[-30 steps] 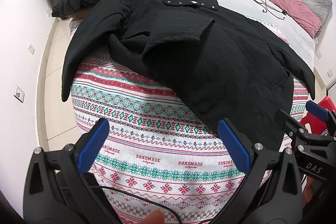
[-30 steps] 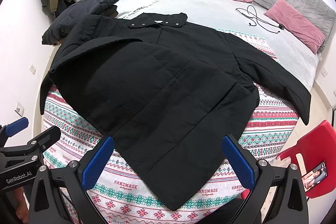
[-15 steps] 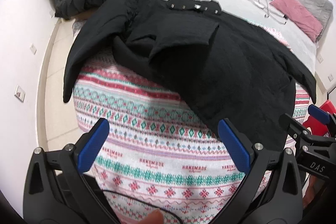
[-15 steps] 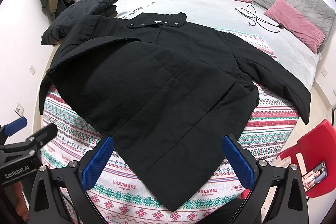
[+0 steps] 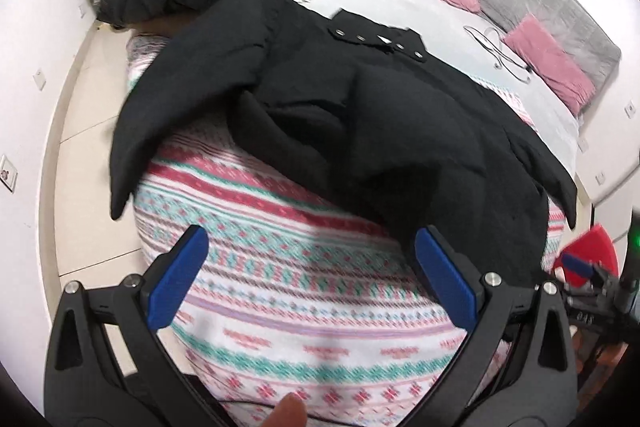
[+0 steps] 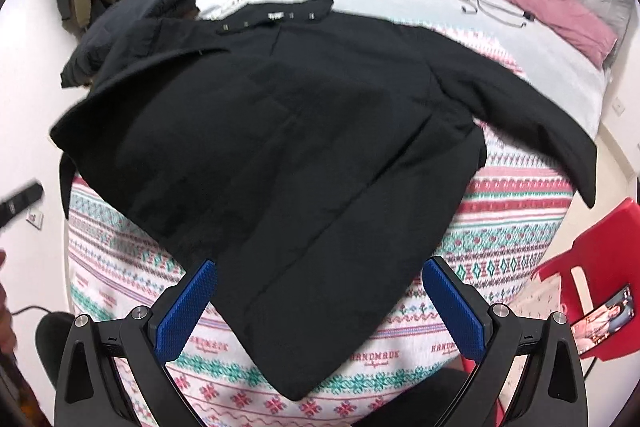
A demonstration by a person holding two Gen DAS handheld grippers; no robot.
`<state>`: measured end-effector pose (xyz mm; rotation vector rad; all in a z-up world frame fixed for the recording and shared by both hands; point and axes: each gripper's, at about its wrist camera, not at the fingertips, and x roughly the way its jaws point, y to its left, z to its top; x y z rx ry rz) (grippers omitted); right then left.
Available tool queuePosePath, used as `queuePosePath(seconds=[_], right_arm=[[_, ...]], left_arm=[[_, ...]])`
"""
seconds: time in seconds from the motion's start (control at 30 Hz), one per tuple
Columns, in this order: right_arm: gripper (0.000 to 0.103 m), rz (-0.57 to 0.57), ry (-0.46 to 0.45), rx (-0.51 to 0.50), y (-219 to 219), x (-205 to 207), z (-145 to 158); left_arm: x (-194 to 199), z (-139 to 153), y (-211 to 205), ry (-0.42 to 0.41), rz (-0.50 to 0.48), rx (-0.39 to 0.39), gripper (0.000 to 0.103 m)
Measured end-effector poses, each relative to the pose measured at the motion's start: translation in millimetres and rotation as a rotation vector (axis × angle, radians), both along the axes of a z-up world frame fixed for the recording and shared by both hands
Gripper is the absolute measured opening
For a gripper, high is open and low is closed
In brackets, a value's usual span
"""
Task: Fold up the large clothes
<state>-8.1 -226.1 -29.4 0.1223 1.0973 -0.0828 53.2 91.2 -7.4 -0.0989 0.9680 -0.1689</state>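
Ahead of both grippers, we see the black quilted jacket (image 6: 304, 131) spread face-up on a patterned knit blanket (image 5: 288, 275) at the bed's foot. Compared with one second ago, both cameras have advanced and tilted: the garment fills more of each frame, and motion blur confirms that the approach is under way. Nothing on the jacket itself has shifted, so we judge that folding has not begun and this is the reach toward a first grasp.

Working left to right: the left sleeve (image 5: 168, 107) hangs over the bed's edge, ahead and left of the left gripper (image 5: 312, 279), whose blue pads stand wide apart with nothing between them, over bare blanket. The snap-studded collar (image 5: 376, 39) lies far ahead. The hem corner (image 6: 296, 383) comes to a point between the spread, empty pads of the right gripper (image 6: 320, 311). The right sleeve (image 6: 560, 139) trails ahead and right.

The shell is matte, faintly stitched in panels, padded and limp; the blanket is banded red, teal and white.
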Motion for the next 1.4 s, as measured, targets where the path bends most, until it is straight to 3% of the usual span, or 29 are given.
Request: queuePosePath(seconds=[0.17,0.27,0.47,0.57,0.63,0.67,0.7,0.77,0.8,0.83,0.9,1.03,1.1,1.17,1.23,1.3,1.4], right_arm=[[0.103,0.018,0.047,0.027,-3.6,3.2,-17.5],[0.103,0.018,0.102,0.052,-6.1,7.4,-32.6],[0.103,-0.016,0.138,0.103,-22.5,14.1,-52.7],[0.103,-0.048,0.16,0.145,-32.8,18.3,-68.0],[0.101,-0.065,0.182,0.195,-37.7,19.9,-81.0],[0.098,-0.071,0.2,0.247,-40.3,20.6,-90.1],[0.085,-0.07,0.209,0.318,-42.0,20.4,-99.0],[0.061,-0.067,0.183,0.334,-41.0,18.6,-101.8],[0.026,-0.049,0.156,0.342,-39.9,17.4,-98.6],[0.015,-0.026,0.135,0.369,-39.0,16.6,-93.9],[0.01,0.01,0.079,0.31,-37.7,12.7,-75.8],[0.008,0.029,-0.037,0.082,-53.2,-2.0,-19.9],[0.008,-0.001,-0.057,-0.001,-71.0,-6.2,-1.7],[0.008,-0.056,-0.066,-0.104,-96.0,-9.1,13.5],[0.008,-0.1,-0.013,-0.207,-122.8,-4.6,13.0],[0.011,-0.117,0.06,-0.233,-144.8,1.0,1.8],[0.037,-0.129,0.181,-0.207,-160.2,3.7,-24.7]], left_arm=[[26.7,-4.2,15.3,0.028,0.035,-0.047,0.102],[36.8,-0.2,17.8,0.039,0.013,-0.145,0.101],[77.7,7.0,-4.4,0.052,-0.083,-0.213,0.101],[101.5,-13.2,-24.7,0.138,-0.148,-0.239,0.092],[108.9,-29.6,-40.7,0.187,-0.191,-0.252,0.079],[109.5,-37.3,-48.7,0.209,-0.217,-0.267,0.067],[107.0,-40.8,-53.6,0.219,-0.236,-0.283,0.057],[98.5,-40.7,-62.1,0.184,-0.254,-0.255,0.055],[92.9,-36.7,-65.1,0.158,-0.269,-0.237,0.054],[86.6,-31.9,-66.9,0.138,-0.29,-0.227,0.054],[74.2,-22.4,-66.1,0.118,-0.318,-0.222,0.054],[53.5,-3.0,-49.0,0.066,-0.334,-0.176,0.06],[49.2,2.9,-34.5,0.04,-0.32,-0.152,0.069],[46.6,5.6,-18.3,0.023,-0.29,-0.123,0.072],[47.4,2.8,-7.3,0.025,-0.263,-0.096,0.073],[50.1,-3.9,0.9,0.045,-0.233,-0.073,0.074],[49.6,-15.1,10.3,0.089,-0.206,-0.065,0.074]])
